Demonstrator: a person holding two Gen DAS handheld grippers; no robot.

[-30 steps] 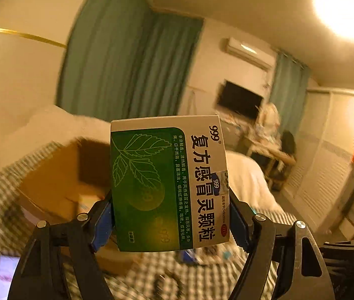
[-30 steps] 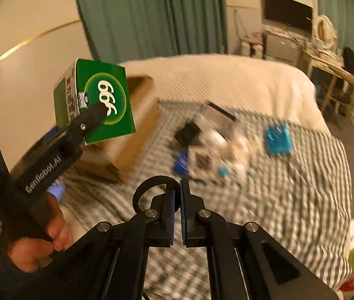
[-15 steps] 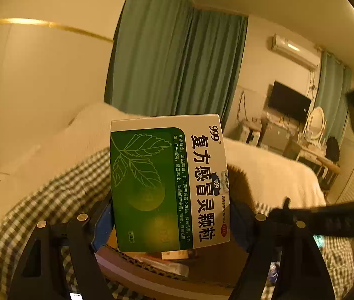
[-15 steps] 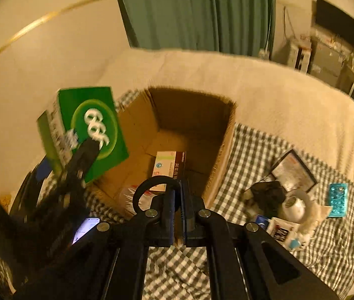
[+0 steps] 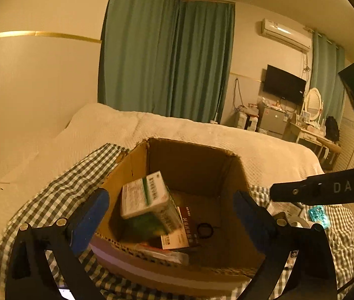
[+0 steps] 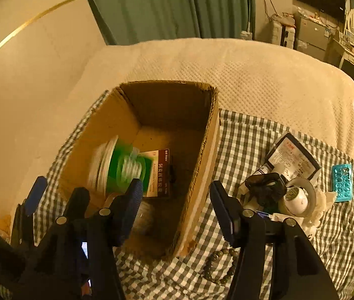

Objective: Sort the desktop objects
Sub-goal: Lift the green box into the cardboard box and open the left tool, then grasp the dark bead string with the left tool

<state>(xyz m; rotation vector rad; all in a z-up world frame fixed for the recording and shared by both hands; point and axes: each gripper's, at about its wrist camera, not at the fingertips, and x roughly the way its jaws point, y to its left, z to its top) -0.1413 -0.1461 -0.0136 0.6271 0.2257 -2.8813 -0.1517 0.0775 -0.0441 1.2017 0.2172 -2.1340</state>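
An open cardboard box [image 5: 192, 157] [image 6: 209, 135] stands on a checked cloth on the bed. The green and white medicine box [image 5: 149, 200] [image 6: 124, 167] is inside it, tilted and blurred, apart from both grippers. My left gripper [image 5: 170, 210] is open and empty above the box's near edge. My right gripper [image 6: 175, 197] is open and empty over the box's right wall. A flat red-brown carton [image 5: 182, 230] [image 6: 160, 172] and a black ring [image 5: 205, 230] lie on the box floor.
On the cloth right of the box lie a blue blister pack [image 6: 342, 182], a dark sachet [image 6: 292, 160], a tape roll [image 6: 299, 196], a black item [image 6: 264, 187] and a bead bracelet [image 6: 217, 265]. A phone [image 5: 64, 293] lies at the near left.
My left gripper opened and let go of the medicine box, which dropped into the cardboard box. My right gripper opened too and moved closer over the box.
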